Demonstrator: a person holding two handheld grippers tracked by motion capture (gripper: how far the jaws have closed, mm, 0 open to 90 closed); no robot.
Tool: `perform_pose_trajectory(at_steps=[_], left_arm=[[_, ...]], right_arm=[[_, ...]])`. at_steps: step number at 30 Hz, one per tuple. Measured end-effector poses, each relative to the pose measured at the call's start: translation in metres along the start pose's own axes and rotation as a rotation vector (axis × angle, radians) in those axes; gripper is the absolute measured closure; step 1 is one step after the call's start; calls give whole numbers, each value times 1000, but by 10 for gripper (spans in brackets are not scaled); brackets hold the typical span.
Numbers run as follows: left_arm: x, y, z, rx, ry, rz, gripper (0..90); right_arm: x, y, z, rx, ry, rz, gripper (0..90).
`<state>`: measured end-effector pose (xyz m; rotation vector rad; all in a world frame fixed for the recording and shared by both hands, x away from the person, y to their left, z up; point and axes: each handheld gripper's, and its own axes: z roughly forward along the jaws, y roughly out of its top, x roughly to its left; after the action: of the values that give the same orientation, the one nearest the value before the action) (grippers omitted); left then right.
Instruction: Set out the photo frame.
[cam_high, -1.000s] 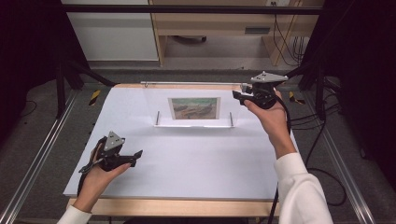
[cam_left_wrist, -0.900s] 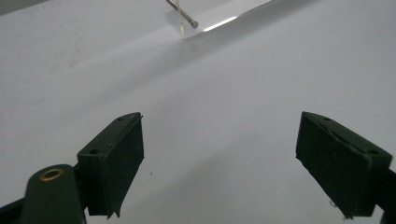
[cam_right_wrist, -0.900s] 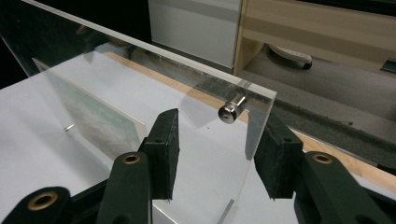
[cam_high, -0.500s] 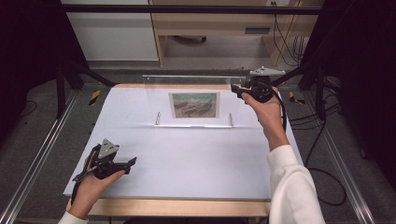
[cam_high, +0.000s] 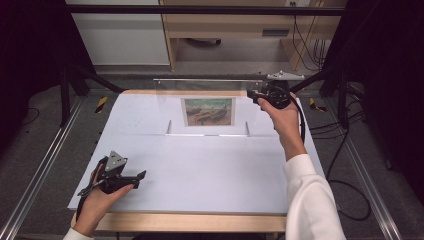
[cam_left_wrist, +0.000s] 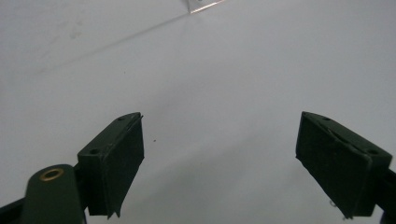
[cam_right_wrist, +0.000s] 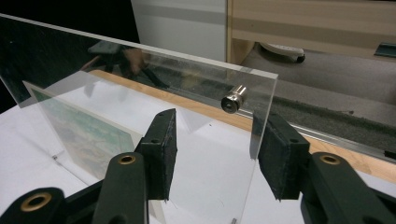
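Note:
A clear acrylic picture frame (cam_high: 210, 87) stands upright at the far middle of the white table (cam_high: 210, 170), with a painted landscape print (cam_high: 208, 111) in it. My right gripper (cam_high: 255, 96) is at the frame's upper right corner. In the right gripper view the gripper (cam_right_wrist: 217, 154) is open: the left jaw sits before the clear panel (cam_right_wrist: 140, 79), the right jaw just past its edge, and neither pad presses on it. A metal stud (cam_right_wrist: 232, 100) sits in that corner, and the print (cam_right_wrist: 88, 135) is at the left. My left gripper (cam_high: 139, 177) rests open and empty near the front left, over bare table (cam_left_wrist: 210, 70).
A wooden shelf unit (cam_high: 240, 30) and a white cabinet (cam_high: 120, 35) stand on the floor behind the table. Cables (cam_high: 345, 150) trail at the right. Metal rails (cam_high: 45, 160) run along both sides. Small yellow-black tools (cam_high: 101, 103) lie off the far corners.
The clear frame's top edge now stands higher and farther back than a second ago. The right gripper has shifted slightly left along that corner. The left hand has drawn a little toward the near edge.

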<state>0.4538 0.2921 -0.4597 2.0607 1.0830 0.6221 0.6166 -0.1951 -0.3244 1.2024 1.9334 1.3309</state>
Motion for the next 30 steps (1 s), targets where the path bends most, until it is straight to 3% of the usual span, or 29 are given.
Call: perform_pose_trajectory(at_steps=[3, 6, 8, 18, 23, 30], left_arm=[[1, 1, -1, -2, -12, -10, 151], [2, 1, -1, -21, -33, -48, 150], [2, 1, -2, -14, -22, -34, 144], [2, 0, 0, -9, -17, -32, 138], [3, -1, 1, -2, -10, -37, 113], [3, -2, 3, 4, -8, -63, 63]], right_arm=[[-1, 0, 1, 1, 5, 9, 481], [-1, -1, 1, 15, -11, 6, 424], [0, -4, -3, 10, -30, -2, 354], [2, -19, -22, 41, -54, -36, 214], [10, -40, -36, 61, -69, -59, 135], [18, -71, -61, 46, -57, -31, 94]])
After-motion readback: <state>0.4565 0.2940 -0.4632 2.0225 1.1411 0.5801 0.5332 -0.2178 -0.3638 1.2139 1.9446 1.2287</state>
